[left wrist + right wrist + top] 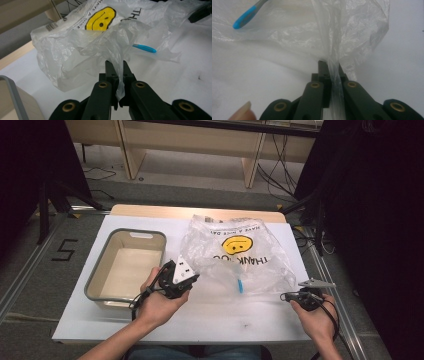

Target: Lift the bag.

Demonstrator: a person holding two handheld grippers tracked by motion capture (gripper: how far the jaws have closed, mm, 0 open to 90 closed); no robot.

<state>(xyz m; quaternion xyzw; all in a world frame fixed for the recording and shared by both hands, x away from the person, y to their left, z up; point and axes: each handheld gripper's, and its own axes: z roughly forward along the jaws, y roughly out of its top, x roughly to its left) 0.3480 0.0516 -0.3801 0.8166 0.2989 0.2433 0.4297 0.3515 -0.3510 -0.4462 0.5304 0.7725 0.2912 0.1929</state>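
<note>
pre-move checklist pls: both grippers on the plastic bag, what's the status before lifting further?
1. left gripper pinching the plastic bag edge: ok.
2. right gripper pinching the bag's other edge: ok.
3. blue-handled item inside the bag: ok.
4. Bag mouth open between the grips: cannot tell.
5. grey bin beside the bag, apart from it: ok.
6. Film tearing at the pinches: cannot tell.

Plastic bag (235,255): clear-whitish, yellow smiley face, black lettering, barcode at edge. Toothbrush handle (144,48) inside: bright blue. Bin (106,265): grey rim, cream interior. Table (210,320): white top, pale wood edge. Gripper jaws: black, brass-coloured rivets.
</note>
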